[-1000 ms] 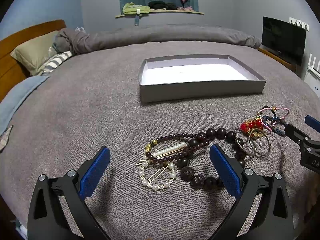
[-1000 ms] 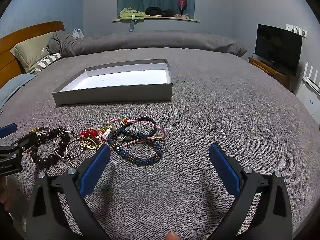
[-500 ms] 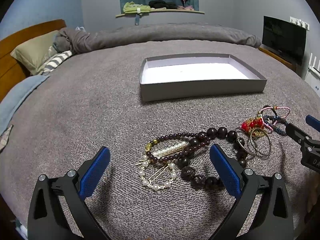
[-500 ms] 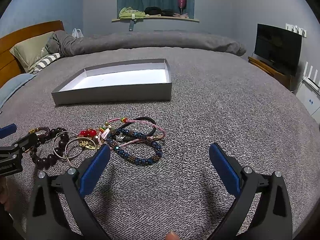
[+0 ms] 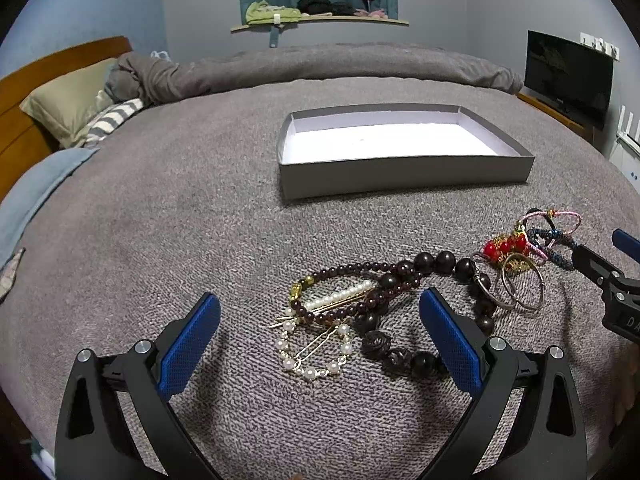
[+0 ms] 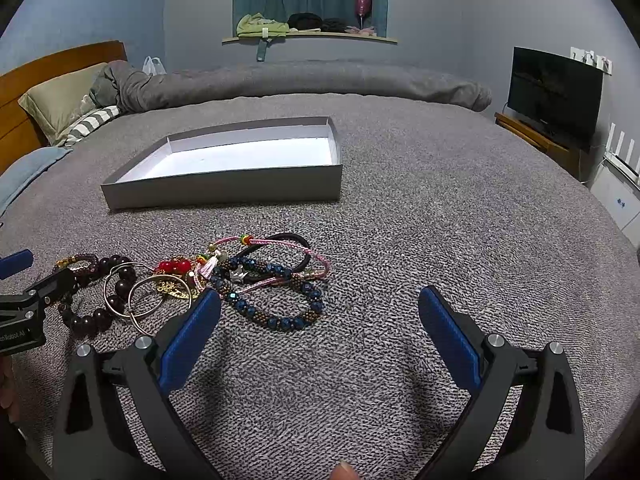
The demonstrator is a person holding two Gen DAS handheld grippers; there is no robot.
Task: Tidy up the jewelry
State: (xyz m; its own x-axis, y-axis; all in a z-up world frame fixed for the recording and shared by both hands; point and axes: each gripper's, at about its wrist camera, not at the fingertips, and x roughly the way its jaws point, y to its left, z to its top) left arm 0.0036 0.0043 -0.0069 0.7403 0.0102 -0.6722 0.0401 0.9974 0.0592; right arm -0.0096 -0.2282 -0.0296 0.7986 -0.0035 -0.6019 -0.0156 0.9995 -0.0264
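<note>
A pile of jewelry lies on the grey bed cover. In the left wrist view my open left gripper [image 5: 320, 312] sits just before a pearl hair clip [image 5: 310, 350], a small dark bead bracelet [image 5: 340, 292] and a large dark bead bracelet [image 5: 436, 300]. Two silver rings [image 5: 520, 284] and red beads [image 5: 504, 245] lie to the right. In the right wrist view my open, empty right gripper [image 6: 319, 312] hovers before a blue bead bracelet [image 6: 280, 300], a pink cord [image 6: 280, 256] and a black hair tie [image 6: 296, 240]. An empty grey box [image 5: 404, 176] stands behind; it also shows in the right wrist view [image 6: 224, 190].
A rolled grey duvet [image 6: 300, 80] runs along the far side. Pillows [image 5: 68, 104] and a wooden headboard [image 5: 24, 92] are at the left. A TV [image 6: 554, 88] on a low stand is at the right. A window shelf [image 6: 308, 38] holds clothes.
Both grippers have crept slightly forward toward the jewelry; the pile sits a little lower in each view. Jaws stay open and nothing has been picked up.
</note>
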